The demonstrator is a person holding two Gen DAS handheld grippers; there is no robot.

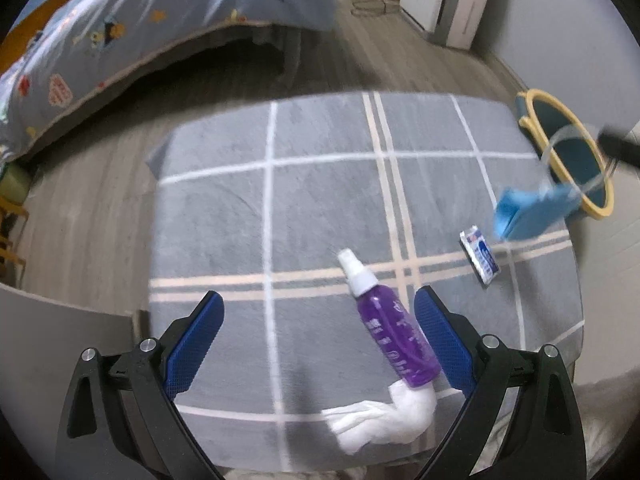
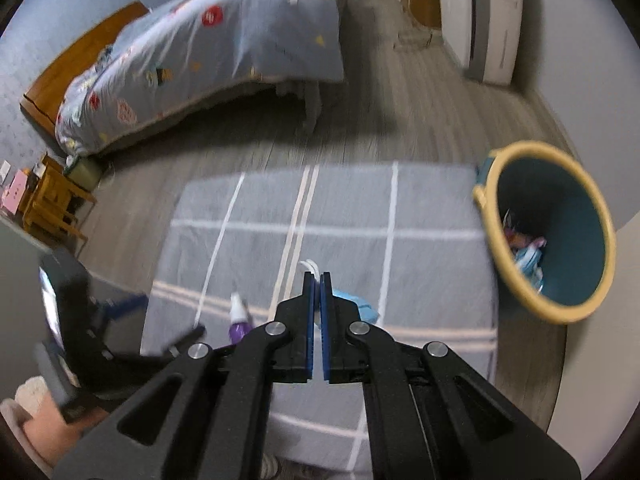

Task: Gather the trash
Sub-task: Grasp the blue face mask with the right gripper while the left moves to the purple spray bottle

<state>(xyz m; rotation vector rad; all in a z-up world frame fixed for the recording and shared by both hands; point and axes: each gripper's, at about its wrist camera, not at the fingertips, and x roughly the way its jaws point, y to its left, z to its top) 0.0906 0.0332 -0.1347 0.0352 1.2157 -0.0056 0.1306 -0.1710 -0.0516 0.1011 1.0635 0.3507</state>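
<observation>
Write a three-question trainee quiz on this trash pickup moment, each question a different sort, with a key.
1. True or false: the left gripper has its jaws shut on the purple spray bottle.
2. Multiple choice: what hangs from the shut right gripper? A) white tissue B) blue face mask C) small packet
3. Fill in: the teal bin with the yellow rim already holds some ____.

Key:
1. False: the jaws stand open above the rug, the bottle lying near one finger.
2. B: the blue face mask, held by its ear loop.
3. Trash.
</observation>
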